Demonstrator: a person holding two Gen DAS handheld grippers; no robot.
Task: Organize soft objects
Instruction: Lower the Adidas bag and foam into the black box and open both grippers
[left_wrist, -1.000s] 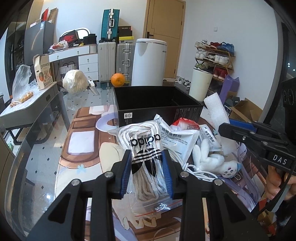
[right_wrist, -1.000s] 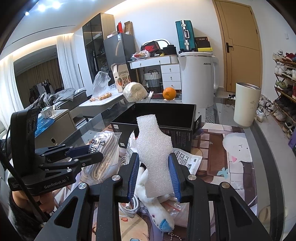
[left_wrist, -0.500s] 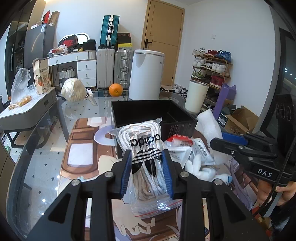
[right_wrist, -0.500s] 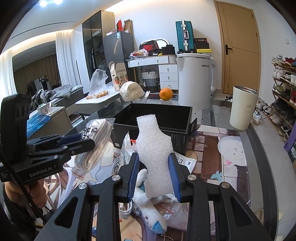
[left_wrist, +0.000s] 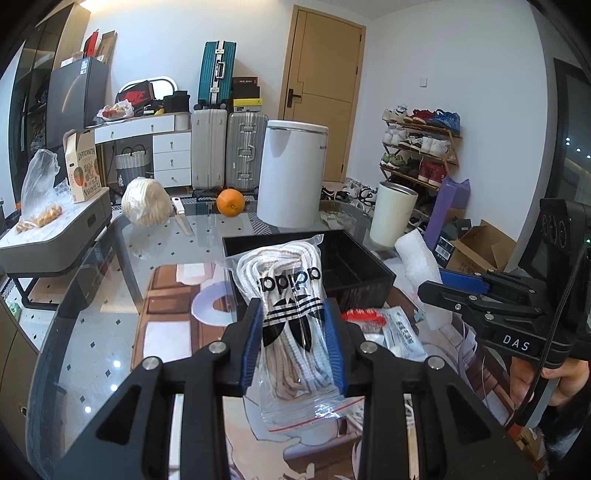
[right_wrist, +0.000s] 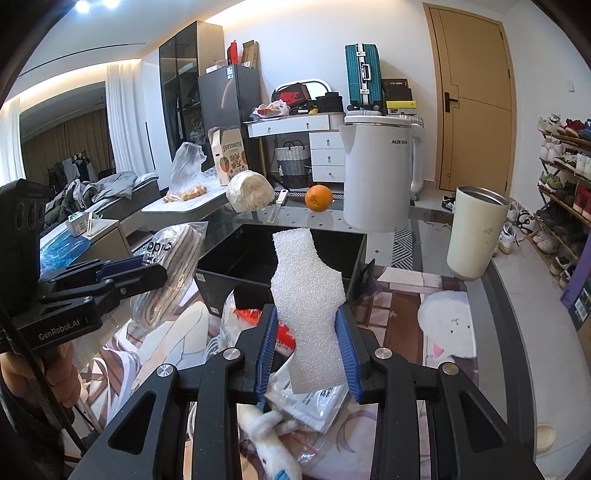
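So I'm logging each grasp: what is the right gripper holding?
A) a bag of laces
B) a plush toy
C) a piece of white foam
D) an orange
C: the right gripper has its jaws shut on the piece of white foam, which stands upright between them.

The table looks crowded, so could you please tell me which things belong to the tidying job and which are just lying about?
Job:
left gripper holding bag of laces
right gripper holding foam piece
black box
plush toy

Lying about:
orange
white kettle
cream tumbler
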